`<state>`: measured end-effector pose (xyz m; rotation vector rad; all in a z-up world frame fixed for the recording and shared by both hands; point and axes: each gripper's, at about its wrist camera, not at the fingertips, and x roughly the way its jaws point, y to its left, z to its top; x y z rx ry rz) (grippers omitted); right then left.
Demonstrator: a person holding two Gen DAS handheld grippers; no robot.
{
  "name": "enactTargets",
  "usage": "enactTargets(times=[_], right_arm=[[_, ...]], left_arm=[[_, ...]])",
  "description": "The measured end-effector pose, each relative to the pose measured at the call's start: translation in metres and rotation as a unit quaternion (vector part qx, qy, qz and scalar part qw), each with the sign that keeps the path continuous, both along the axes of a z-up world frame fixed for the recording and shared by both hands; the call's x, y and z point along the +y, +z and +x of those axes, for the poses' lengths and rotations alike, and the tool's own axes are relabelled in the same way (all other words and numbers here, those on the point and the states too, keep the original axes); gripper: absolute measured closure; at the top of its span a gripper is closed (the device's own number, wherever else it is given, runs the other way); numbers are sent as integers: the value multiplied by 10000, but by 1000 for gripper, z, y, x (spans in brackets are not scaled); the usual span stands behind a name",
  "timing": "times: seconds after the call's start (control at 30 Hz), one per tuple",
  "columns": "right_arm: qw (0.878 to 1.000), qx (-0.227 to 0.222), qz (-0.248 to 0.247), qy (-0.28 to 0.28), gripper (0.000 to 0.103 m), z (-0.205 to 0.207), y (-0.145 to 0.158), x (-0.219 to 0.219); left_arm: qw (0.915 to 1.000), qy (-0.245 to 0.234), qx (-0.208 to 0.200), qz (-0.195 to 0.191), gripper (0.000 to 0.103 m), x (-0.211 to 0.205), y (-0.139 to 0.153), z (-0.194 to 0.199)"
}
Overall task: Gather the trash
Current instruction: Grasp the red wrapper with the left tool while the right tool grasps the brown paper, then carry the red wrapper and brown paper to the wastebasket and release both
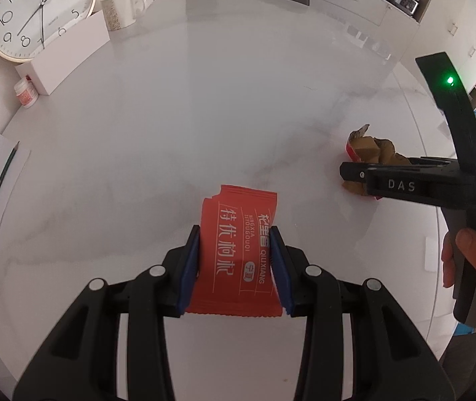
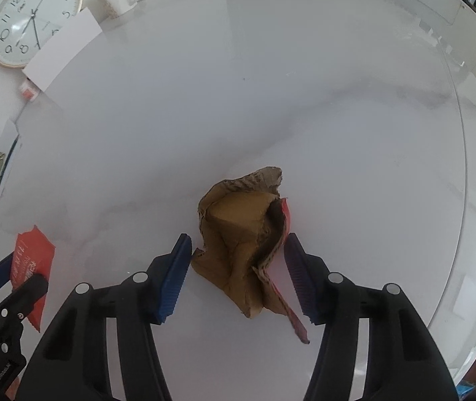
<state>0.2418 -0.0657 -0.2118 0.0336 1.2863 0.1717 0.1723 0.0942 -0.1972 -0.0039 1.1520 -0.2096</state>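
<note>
The red wrapper (image 1: 238, 244) is pinched between the blue pads of the left claw (image 1: 236, 254), lifted off the white worktop (image 1: 204, 107). Off to its right, the crumpled cardboard (image 2: 241, 244) sits on the worktop between the right claw's (image 2: 238, 257) pads, which touch its edges on both sides. Both claws point steeply down. A hand (image 1: 472, 267) grips the right handle.
</note>
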Motion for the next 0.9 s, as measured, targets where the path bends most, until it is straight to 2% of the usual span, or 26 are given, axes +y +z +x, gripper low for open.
enactTargets(times=[0.17, 0.4, 0.6, 0.9], right_arm=[[9995, -154, 226, 140, 45, -25, 24, -14], [9981, -359, 362, 353, 45, -85, 68, -42], [9965, -403, 323, 658, 45, -170, 101, -86], [9955, -218, 360, 851, 45, -275, 112, -164]], left_arm=[[9999, -105, -29, -48, 64, -13, 9, -15], [9990, -394, -49, -212, 64, -53, 34, -65], [9984, -503, -41, -269, 64, -94, 56, -122], [9984, -564, 47, -75, 64, -163, 73, -214]])
